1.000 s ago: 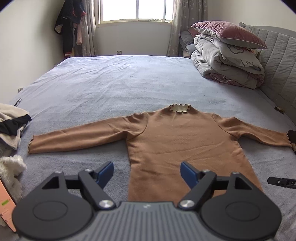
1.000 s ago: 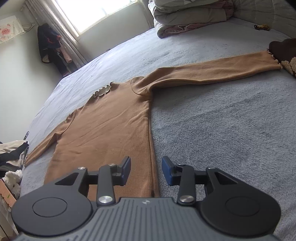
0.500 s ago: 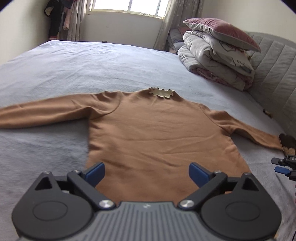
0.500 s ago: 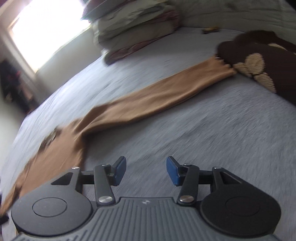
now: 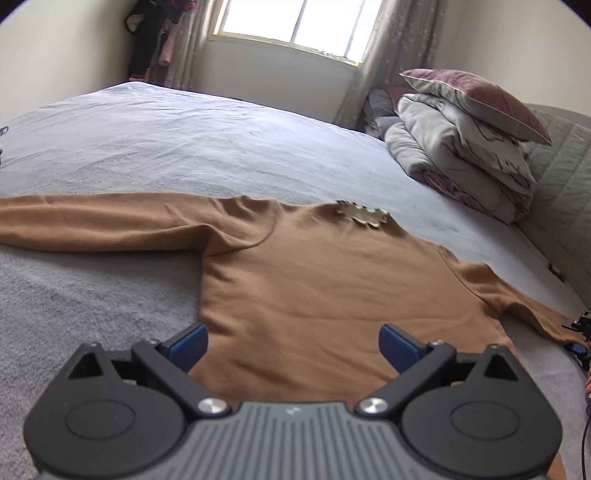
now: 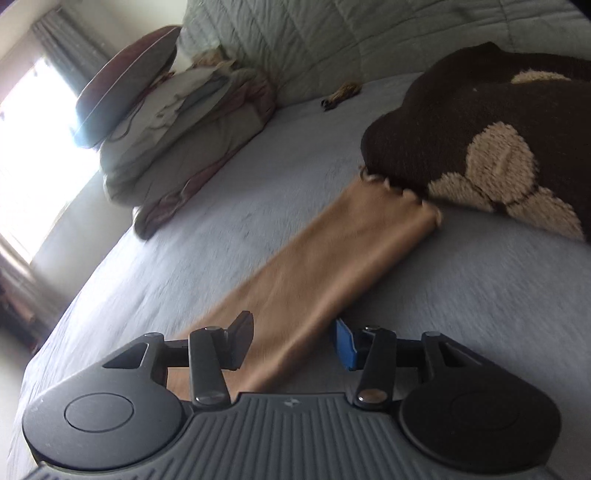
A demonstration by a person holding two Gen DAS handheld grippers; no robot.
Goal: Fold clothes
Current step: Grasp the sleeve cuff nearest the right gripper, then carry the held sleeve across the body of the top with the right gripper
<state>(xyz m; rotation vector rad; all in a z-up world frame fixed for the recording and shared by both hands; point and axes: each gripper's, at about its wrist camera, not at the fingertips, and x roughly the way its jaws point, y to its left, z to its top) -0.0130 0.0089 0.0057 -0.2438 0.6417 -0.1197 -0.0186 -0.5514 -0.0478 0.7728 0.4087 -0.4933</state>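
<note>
A brown long-sleeved sweater [image 5: 314, 288] lies flat on the grey bed [image 5: 184, 140], sleeves spread and frilled collar [image 5: 364, 216] toward the far side. My left gripper [image 5: 291, 338] hangs low over the lower body of the sweater, jaws wide open, nothing between them. In the right wrist view the sweater's right sleeve [image 6: 332, 258] runs from between the jaws up to its frilled cuff [image 6: 402, 199]. My right gripper [image 6: 293, 338] straddles that sleeve just above it; its jaws are closing, and the pads do not press the cloth. The right gripper's tip [image 5: 580, 332] shows at the left view's right edge.
A dark brown garment with cream patches [image 6: 480, 110] lies against the sleeve's cuff. Folded bedding topped by a mauve pillow [image 5: 469, 147] sits by the quilted headboard [image 6: 332, 37]. A small tan object [image 6: 340, 94] lies near the headboard. A window [image 5: 295, 26] is on the far wall.
My left gripper sank toward the sweater's lower body and its jaws widened. My right gripper swung from the sweater's side seam out along the right sleeve, close to the cuff.
</note>
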